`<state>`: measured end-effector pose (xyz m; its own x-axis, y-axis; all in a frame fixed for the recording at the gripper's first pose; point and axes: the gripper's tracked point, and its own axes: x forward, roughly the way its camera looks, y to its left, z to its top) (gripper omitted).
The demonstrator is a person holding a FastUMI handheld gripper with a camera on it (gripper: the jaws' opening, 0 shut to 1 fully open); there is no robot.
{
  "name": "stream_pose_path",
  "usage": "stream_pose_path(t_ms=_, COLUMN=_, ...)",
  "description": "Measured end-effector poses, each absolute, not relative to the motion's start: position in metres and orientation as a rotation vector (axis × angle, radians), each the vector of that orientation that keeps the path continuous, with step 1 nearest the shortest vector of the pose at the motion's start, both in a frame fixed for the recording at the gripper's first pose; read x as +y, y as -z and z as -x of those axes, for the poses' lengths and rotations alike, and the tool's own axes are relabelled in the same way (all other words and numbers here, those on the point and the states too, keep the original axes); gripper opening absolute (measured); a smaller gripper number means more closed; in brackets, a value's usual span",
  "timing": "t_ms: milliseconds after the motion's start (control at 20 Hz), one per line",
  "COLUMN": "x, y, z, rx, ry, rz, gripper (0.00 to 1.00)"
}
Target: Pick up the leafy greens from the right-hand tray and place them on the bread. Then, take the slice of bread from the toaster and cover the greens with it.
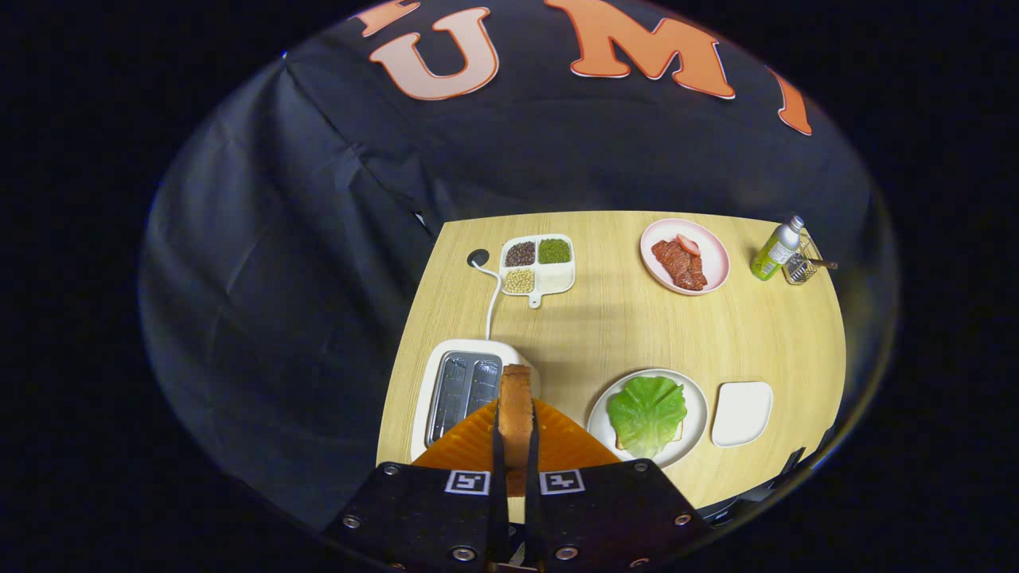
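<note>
The hand-held gripper (516, 446) squeezes a bread slice (516, 410) tight between both fingers, above the toaster (462, 386). The greens (646, 414) lie on a plate (694, 422) nearby.

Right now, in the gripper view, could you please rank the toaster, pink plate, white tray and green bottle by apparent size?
1. Toaster, nearest
2. Pink plate
3. White tray, nearer; close to the plate, so unsure
4. Green bottle

Gripper holds the bread slice.

We see the wooden table (637, 334) lit bright and even from above, shadows soft; the fisheye bends its edges, and the surroundings stay dim.
</note>
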<state>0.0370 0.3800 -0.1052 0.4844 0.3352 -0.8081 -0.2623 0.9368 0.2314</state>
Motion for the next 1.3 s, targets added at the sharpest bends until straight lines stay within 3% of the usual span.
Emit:
stream_pose_path(t_ms=450, x=0.297, y=0.146, z=-0.049, rx=1.027, ry=-0.328, rz=-0.129, gripper=0.08)
stream_pose_path(t_ms=1300, x=0.264, y=0.288, z=-0.064, rx=1.200, ry=-0.444, rz=-0.235, gripper=0.08)
